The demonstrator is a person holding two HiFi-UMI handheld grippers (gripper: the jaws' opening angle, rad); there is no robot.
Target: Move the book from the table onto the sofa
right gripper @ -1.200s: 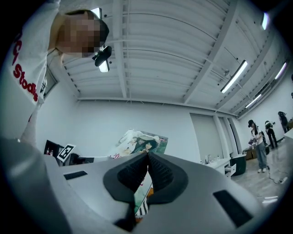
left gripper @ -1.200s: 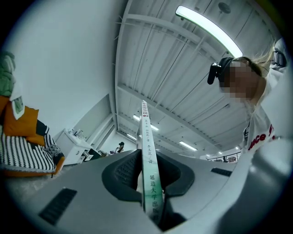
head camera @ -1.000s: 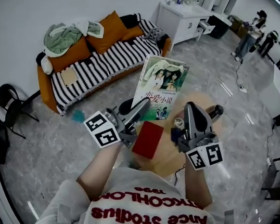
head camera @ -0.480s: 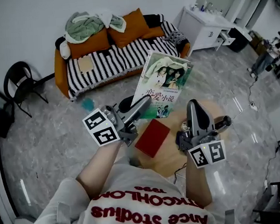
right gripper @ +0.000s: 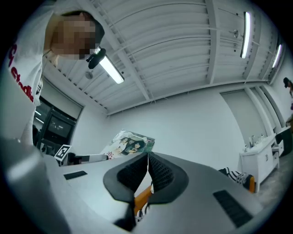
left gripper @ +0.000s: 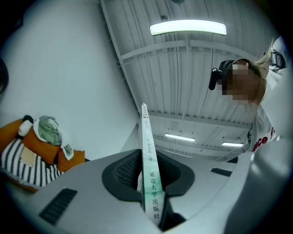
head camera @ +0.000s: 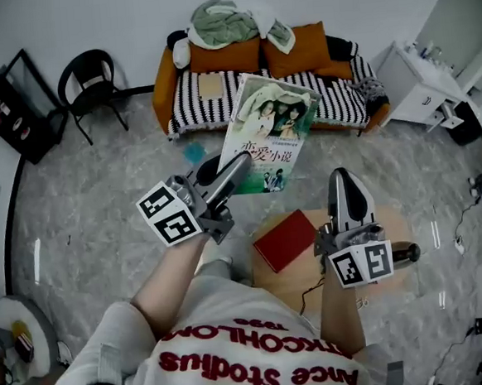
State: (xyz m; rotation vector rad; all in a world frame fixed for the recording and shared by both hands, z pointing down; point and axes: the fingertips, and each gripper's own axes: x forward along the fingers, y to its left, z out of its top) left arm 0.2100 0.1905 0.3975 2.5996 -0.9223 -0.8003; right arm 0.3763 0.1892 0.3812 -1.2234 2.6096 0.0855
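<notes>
The thin paperback book with a pale green illustrated cover [head camera: 270,134] is held in the air over the floor, tilted with its cover towards the head camera. The left gripper [head camera: 237,164] grasps it at its lower edge. In the left gripper view the printed spine [left gripper: 149,169] stands upright, pinched between the dark ribbed pads of the left gripper [left gripper: 149,180]. The right gripper [head camera: 346,181] is clenched on nothing, its pads meeting edge to edge [right gripper: 147,170], and the book [right gripper: 129,142] shows beyond it to the left. Against the frame one second earlier, the sofa has passed from the upper left to the upper centre of the head view. The book's top now overlaps the sofa's front edge, where before it lay over bare floor. The round wooden table [head camera: 304,280] has slid to the lower right, and the flat red rectangular book [head camera: 286,240] remains on it. The orange sofa with a black-and-white striped cover [head camera: 193,110] carries plump orange cushions [head camera: 298,50], a crumpled green cloth [head camera: 223,21] and a small tan square [head camera: 210,85]. The striped seat lies open to that square's right. A band of glossy grey marbled floor [head camera: 101,207] separates table and sofa, with a small teal object [head camera: 194,152] near the sofa's front. A black rounded chair [head camera: 91,79] stands left of the sofa and a white cabinet [head camera: 420,90] right of it.
</notes>
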